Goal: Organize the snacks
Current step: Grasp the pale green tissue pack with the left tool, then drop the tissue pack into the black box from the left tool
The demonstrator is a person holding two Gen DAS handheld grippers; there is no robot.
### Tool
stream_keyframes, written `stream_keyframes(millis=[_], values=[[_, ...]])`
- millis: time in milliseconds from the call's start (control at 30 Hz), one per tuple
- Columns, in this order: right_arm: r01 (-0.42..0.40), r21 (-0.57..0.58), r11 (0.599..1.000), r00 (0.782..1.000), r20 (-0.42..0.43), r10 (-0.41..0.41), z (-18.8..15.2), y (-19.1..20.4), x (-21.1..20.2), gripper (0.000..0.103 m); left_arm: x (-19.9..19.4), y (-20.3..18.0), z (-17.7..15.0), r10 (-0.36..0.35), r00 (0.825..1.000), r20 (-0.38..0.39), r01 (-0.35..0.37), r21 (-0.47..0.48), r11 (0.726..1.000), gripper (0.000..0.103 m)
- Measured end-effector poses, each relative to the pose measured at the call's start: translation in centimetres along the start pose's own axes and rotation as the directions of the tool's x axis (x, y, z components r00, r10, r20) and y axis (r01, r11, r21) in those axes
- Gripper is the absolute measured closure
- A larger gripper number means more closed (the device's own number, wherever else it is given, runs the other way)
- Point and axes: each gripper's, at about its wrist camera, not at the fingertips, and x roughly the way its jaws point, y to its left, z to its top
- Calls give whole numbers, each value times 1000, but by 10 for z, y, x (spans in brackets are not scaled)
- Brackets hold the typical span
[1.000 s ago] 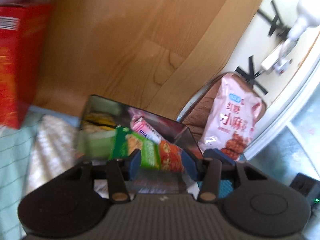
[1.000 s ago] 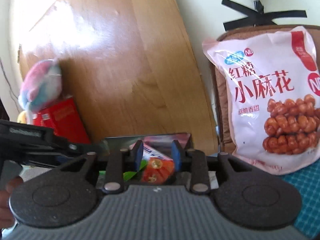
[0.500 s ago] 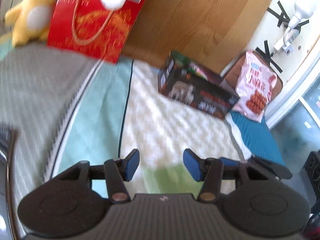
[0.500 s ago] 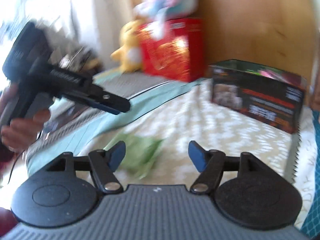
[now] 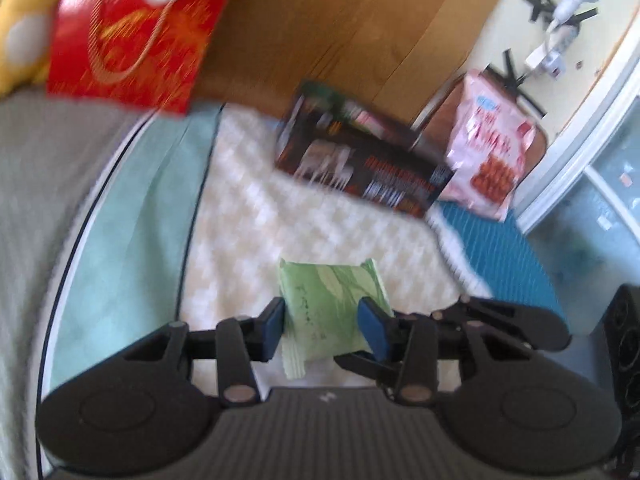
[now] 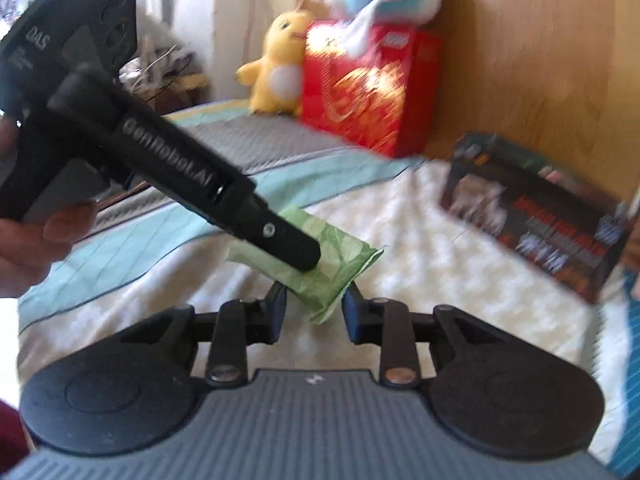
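Note:
A green snack packet [image 5: 328, 304] lies on the cream patterned blanket [image 5: 256, 224]. My left gripper [image 5: 322, 326] is open, its blue pads on either side of the packet, apparently without squeezing it. My right gripper [image 6: 314, 310] is open around the packet's near end [image 6: 324, 276]. The left gripper's body [image 6: 192, 196] reaches over the packet from the left in the right wrist view. A dark open box [image 5: 360, 164] with snacks inside stands further back; it also shows in the right wrist view [image 6: 536, 216]. A pink bag of fried twists [image 5: 490, 152] leans behind the box.
A red gift bag [image 5: 132, 36] and a yellow plush duck [image 6: 280, 68] stand against the wooden headboard [image 5: 332, 20]. A grey and teal bedspread [image 5: 60, 200] lies to the left. A blue mat [image 5: 500, 256] and a black speaker [image 5: 628, 344] are on the right.
Both grippers pulled back from the box of snacks and came down to the green packet. The packet now sits between the fingers of both grippers.

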Motion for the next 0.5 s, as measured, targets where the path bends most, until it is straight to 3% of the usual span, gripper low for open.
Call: stream_keyframes(millis=[267,400,500], values=[[112,37,993,986,116,-116,43,-53,8,71,25,-26,74,-43,995,95,35,76,996,62],[168,50,985,978,117,-173,66,-95,32,71,62,-27,123,-52,994,99,44,81,996,61],[185,93,978,977,90,-194,79,-129,59,71,97,-27,152,-16,994,106,7,86,996,60]])
